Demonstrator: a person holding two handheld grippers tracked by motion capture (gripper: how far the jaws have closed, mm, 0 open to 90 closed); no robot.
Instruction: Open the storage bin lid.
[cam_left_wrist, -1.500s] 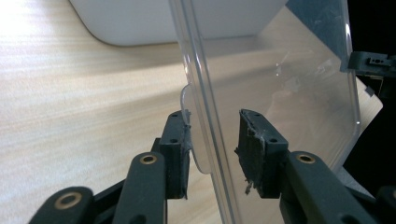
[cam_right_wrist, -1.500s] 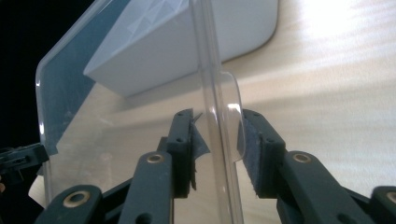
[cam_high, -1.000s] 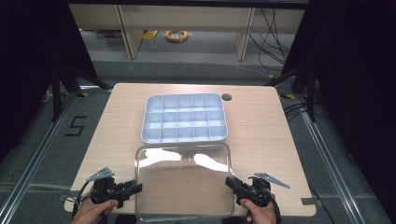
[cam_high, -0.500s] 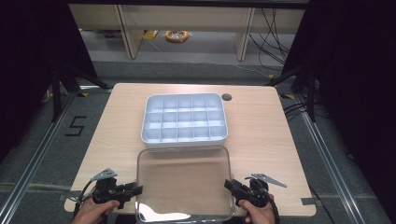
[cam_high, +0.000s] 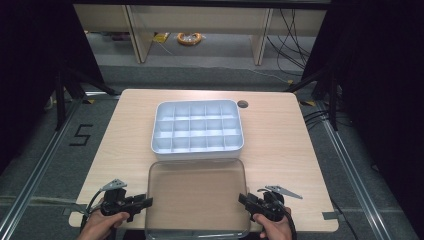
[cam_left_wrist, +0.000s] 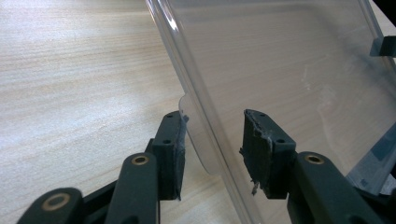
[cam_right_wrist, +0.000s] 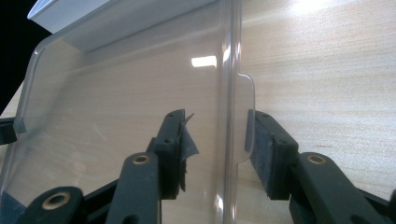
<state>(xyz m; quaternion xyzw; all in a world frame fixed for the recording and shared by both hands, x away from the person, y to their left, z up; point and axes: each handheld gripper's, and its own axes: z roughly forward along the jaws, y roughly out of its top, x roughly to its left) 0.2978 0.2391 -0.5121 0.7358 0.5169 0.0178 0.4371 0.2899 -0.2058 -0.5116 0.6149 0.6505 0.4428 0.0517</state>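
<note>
The clear rectangular plastic lid (cam_high: 197, 196) lies flat on the wooden desk (cam_high: 280, 145), just before the white compartmented tray (cam_high: 197, 129). The left gripper (cam_left_wrist: 212, 140) and right gripper (cam_right_wrist: 217, 140) have just been opening, each straddling a lid edge, pads off it.

Glossy clear plastic lid (cam_high: 197, 197), matt pale wood-grain table (cam_high: 280, 145), seemingly laminate

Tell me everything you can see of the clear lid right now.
The clear lid is a see-through, plastic-looking rectangle with rounded corners, a raised rim and a small tab on each short side. It lies flat on the wooden table, near edge at the table's front, far edge beside the white compartment tray. Each hand-held gripper, left and right, straddles a side edge, pads apart from it.
</note>
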